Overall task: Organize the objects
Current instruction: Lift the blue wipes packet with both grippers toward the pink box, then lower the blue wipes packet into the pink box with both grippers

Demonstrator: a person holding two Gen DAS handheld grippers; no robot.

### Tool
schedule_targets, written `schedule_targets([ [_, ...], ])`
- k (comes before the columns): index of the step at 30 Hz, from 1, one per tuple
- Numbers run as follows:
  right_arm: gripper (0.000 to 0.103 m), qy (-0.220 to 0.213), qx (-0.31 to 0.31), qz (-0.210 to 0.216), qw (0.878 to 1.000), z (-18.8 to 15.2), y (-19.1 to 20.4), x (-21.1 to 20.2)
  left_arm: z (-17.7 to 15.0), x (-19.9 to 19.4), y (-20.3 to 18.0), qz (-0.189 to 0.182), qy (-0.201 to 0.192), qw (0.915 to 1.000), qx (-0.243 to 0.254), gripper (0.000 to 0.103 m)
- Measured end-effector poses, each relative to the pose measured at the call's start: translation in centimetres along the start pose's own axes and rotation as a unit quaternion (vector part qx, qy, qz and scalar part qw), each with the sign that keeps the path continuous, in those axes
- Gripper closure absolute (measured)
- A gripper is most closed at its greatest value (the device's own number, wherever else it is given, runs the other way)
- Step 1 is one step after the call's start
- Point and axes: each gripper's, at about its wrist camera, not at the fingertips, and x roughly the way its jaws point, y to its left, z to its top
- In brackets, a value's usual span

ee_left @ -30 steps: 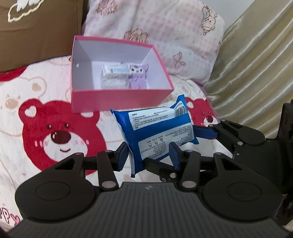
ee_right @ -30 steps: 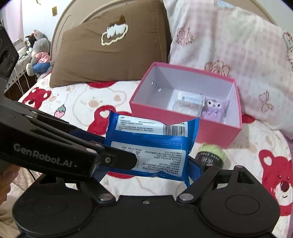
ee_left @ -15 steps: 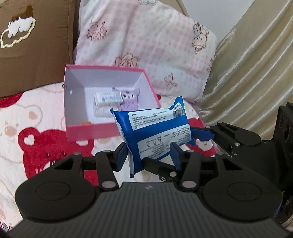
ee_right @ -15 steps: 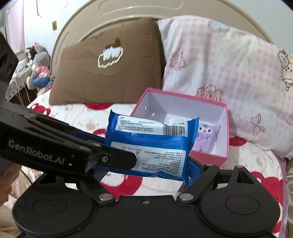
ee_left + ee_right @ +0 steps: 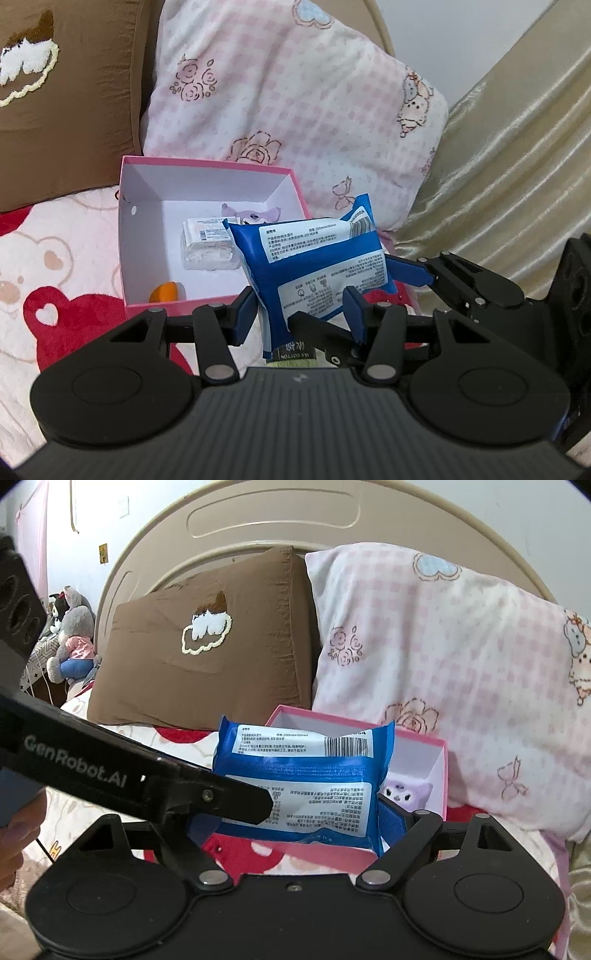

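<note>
A blue wet-wipe pack [image 5: 314, 266] hangs in the air, held by both grippers at once. My left gripper [image 5: 299, 310] is shut on its lower, narrow part. My right gripper [image 5: 295, 825] is shut across the long sides of the pack [image 5: 303, 771], and its blue pad [image 5: 410, 271] shows at the pack's right end. The pack hovers just in front of the open pink box [image 5: 125, 258], over its near right corner. Inside the box lie a white packet [image 5: 208, 243], a purple plush toy [image 5: 251, 214] and a small orange thing [image 5: 166, 291].
The box [image 5: 443, 771] sits on a bear-print bedspread [image 5: 55, 280]. Behind it lean a brown pillow [image 5: 207, 664] and a pink checked pillow [image 5: 461, 664]. A greenish roll with a dark label [image 5: 295, 356] lies under the pack. A gold curtain [image 5: 517, 166] hangs at the right.
Both grippers have risen and carried the pack toward the box. The box now sits lower in both views, with the pack overlapping its near right corner.
</note>
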Motion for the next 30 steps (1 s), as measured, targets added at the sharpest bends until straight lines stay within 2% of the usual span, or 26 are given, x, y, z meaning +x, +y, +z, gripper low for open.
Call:
schedule_targets([
  [8,0.014,-0.003,-0.022,-0.006,1.000,1.4,-1.3,2.5,2.6,3.4,1.7,0.001,0.018,0.9996,-0.021,0.055],
  [16,0.014,-0.015,-0.031,0.007,0.999,2.8,-3.2,5.4,5.6,6.4,2.9,0.017,0.018,0.9994,-0.023,0.055],
  [23,0.014,-0.005,-0.014,0.028,1.000,4.1,-4.8,8.1,7.7,9.2,4.6,0.036,0.028,0.9983,-0.037,0.055],
  [30,0.014,0.004,-0.002,0.021,1.000,4.7,-6.0,11.5,9.1,12.2,5.5,0.052,0.031,0.9973,-0.041,0.055],
])
